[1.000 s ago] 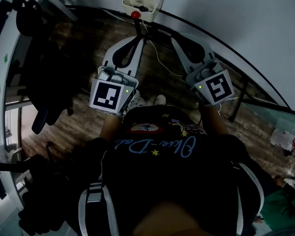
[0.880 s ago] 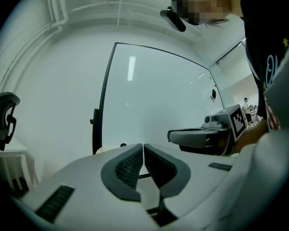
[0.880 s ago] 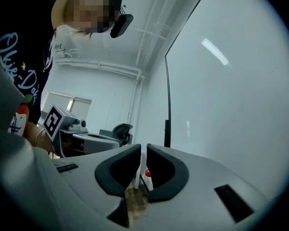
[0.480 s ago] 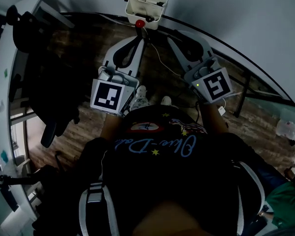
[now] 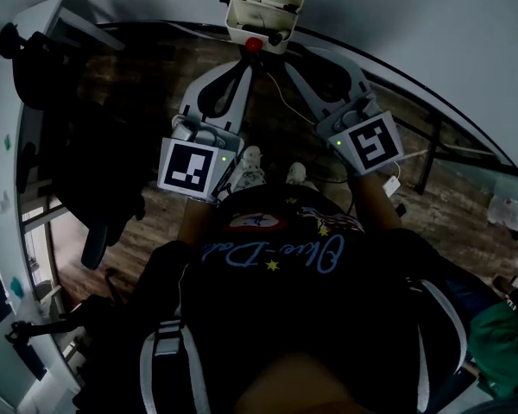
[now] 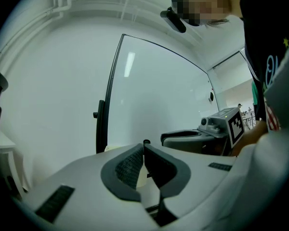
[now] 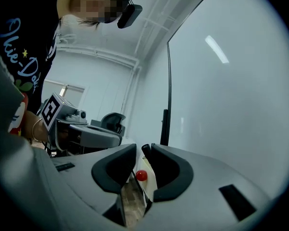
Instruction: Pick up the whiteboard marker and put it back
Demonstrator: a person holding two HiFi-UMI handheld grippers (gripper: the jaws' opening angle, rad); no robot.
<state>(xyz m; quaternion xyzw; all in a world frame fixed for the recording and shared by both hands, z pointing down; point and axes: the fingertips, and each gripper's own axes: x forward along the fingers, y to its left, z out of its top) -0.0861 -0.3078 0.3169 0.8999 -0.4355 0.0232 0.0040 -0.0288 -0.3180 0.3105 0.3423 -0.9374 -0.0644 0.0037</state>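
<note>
A white marker tray [image 5: 265, 11] hangs on the whiteboard, with dark markers [image 5: 274, 34] lying in it and a red knob [image 5: 254, 45] at its front edge. My left gripper [image 5: 245, 61] points at the tray just below the knob; in the left gripper view its jaws [image 6: 144, 145] meet at the tips, shut and empty. To the right of the knob, my right gripper [image 5: 287, 57] reaches the tray's front. In the right gripper view its jaws [image 7: 143, 148] are opening, with a dark marker end [image 7: 145, 151] standing in the gap and the red knob [image 7: 141, 175] lower down.
The whiteboard [image 7: 221, 81] fills the space ahead, with a black frame post [image 7: 165, 121]. Below lie a wooden floor [image 5: 138, 205] and a dark office chair [image 5: 86, 153] at the left. A white desk [image 5: 17, 76] runs along the left edge.
Both grippers have moved closer to the tray, the right one shifting left toward the red knob. The tray sits a little lower and further right in the head view.
</note>
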